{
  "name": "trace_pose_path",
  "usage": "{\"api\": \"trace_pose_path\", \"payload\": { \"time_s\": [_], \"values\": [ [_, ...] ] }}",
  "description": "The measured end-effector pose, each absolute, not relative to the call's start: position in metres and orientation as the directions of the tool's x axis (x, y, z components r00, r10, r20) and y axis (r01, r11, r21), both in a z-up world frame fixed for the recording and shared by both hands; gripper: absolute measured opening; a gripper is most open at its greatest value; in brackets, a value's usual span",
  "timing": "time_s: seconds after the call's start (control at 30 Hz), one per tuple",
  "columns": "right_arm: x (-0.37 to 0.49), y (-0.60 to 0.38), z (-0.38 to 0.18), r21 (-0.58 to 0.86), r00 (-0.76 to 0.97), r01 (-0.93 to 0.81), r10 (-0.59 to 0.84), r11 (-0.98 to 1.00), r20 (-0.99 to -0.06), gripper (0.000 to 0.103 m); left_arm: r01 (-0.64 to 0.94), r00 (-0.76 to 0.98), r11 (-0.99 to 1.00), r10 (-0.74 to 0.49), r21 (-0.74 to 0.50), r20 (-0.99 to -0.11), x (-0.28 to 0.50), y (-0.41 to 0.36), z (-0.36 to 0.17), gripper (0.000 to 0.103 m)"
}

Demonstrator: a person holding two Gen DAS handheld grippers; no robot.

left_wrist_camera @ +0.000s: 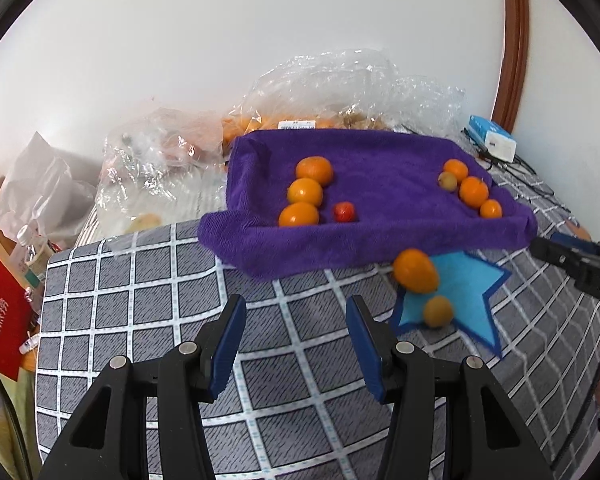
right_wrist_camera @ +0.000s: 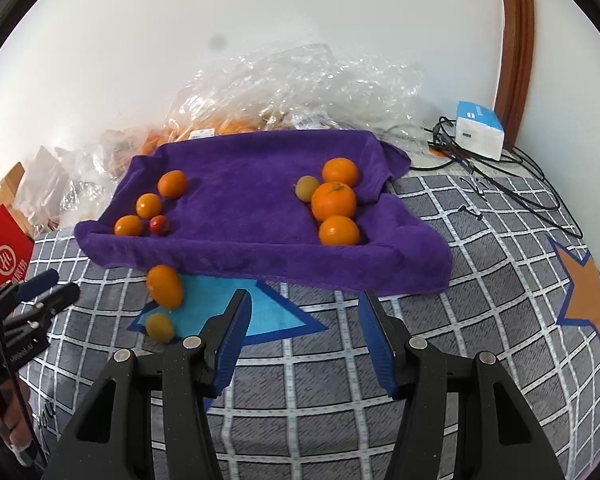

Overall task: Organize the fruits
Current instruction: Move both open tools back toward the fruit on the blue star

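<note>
red bag (left_wrist_camera: 2,308): white Chinese characters "海底捞" under part of a round white logo, at the far left in the left wrist view
red bag logo (right_wrist_camera: 5,258): white ring around a "Hi"-like mark, with the tops of white characters below it, cut off by the edge
right gripper (left_wrist_camera: 572,264): pale letters "DA" on its black body at the right edge, the rest cut off
left gripper (right_wrist_camera: 46,294): small pale lettering on its black body, near left, too small to read
clear plastic bags (left_wrist_camera: 298,123): white barcode labels, print too small to read
blue-and-white box (right_wrist_camera: 480,130): small dark mark on the white face, unreadable
</note>
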State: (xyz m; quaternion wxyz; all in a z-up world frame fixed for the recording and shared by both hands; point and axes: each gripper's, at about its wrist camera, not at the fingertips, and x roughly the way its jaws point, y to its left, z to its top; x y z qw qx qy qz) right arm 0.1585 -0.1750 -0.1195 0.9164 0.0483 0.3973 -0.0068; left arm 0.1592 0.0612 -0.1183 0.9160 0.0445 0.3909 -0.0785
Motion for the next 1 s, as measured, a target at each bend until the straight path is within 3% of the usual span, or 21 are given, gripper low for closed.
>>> {"api": "trace_pose_path", "payload": {
  "time_s": [0.37,1.0],
  "values": [
    [0.153,-0.167,-0.133,0.095,0.671,0.079,0.018,0.992,-0.741,0.055,0.113,0.662,0.992,-0.112,-0.05,-0.741,0.163,0.085,-0.128,0.049],
    [0.16,-0.137,-0.148,0.1,0.652,0.025,0.059,0.995,-0.756,0.055,0.036,0.621,0.997,-0.074,-0.066,-0.78,0.175,0.1,-0.141,0.05]
  ]
}}
